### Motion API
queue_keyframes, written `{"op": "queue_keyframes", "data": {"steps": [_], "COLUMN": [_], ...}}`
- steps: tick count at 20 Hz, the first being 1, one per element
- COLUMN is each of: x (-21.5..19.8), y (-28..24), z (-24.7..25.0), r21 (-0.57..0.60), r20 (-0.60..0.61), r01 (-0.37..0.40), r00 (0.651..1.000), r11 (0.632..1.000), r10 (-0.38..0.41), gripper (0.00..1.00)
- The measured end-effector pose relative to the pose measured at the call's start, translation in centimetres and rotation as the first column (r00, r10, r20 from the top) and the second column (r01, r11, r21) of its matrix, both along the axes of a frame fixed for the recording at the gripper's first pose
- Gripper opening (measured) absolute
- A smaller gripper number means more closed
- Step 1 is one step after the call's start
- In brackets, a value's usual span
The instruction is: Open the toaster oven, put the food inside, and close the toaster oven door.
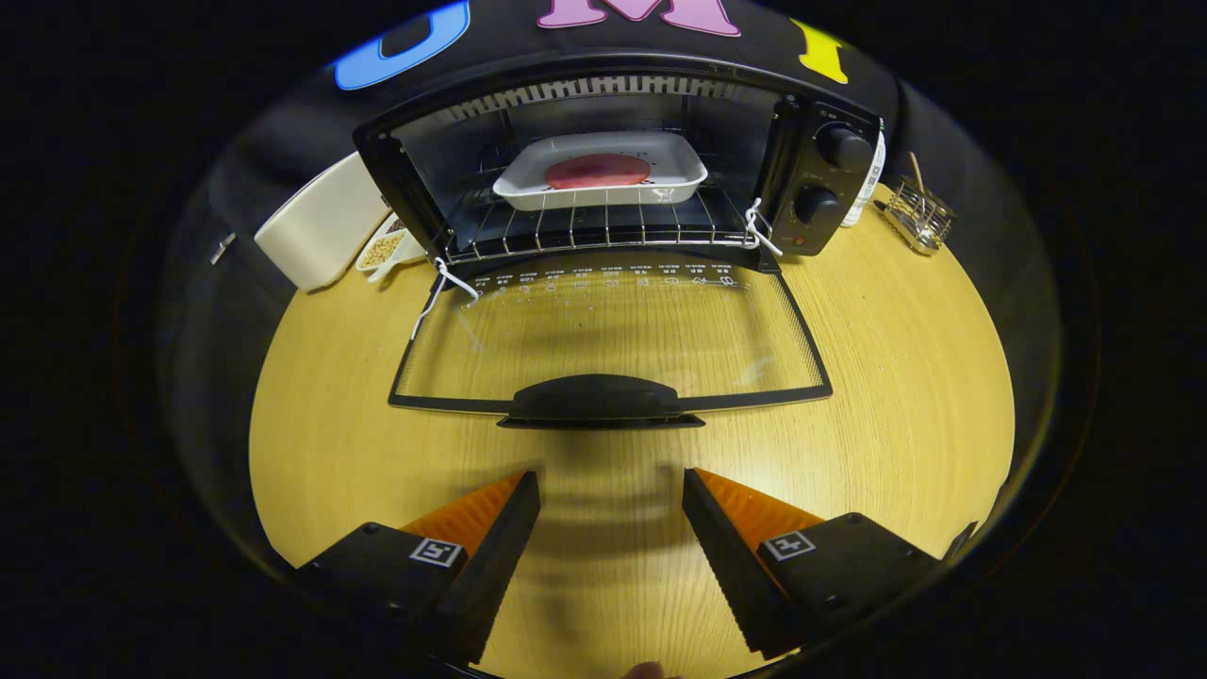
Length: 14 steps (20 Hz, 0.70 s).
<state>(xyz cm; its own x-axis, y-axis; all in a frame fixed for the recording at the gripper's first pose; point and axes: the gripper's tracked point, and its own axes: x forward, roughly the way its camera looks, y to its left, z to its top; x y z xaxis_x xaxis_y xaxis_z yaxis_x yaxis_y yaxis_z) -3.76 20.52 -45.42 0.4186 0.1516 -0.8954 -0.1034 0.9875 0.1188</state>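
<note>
My black two-finger claw [611, 528] released, empty, fingers spread above pale wooden tabletop [896, 377]. Just ahead: black handle [600, 400] of lowered glass door [613, 330]. Beyond, black toaster oven [622, 170]; white dish with red food [600, 171] on rack. I judge loading done; next, lift handle to close.

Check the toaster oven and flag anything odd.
White cords are tied at both hinges of the open door, unusual rigging. Otherwise the dish sits level on the rack; the gripper is open, holding nothing.
</note>
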Motion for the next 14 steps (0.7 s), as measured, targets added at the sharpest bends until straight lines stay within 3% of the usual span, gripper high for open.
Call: {"op": "queue_keyframes", "data": {"steps": [8, 14], "x": [2.8, 2.6], "y": [1.0, 0.9], "z": [-2.0, -1.1], "r21": [-0.046, -0.051], "r20": [-0.021, -0.016], "r01": [0.040, 0.045], "r00": [0.999, 0.999], "r11": [0.998, 0.998], "r10": [-0.041, -0.046], "gripper": [0.99, 0.99]}}
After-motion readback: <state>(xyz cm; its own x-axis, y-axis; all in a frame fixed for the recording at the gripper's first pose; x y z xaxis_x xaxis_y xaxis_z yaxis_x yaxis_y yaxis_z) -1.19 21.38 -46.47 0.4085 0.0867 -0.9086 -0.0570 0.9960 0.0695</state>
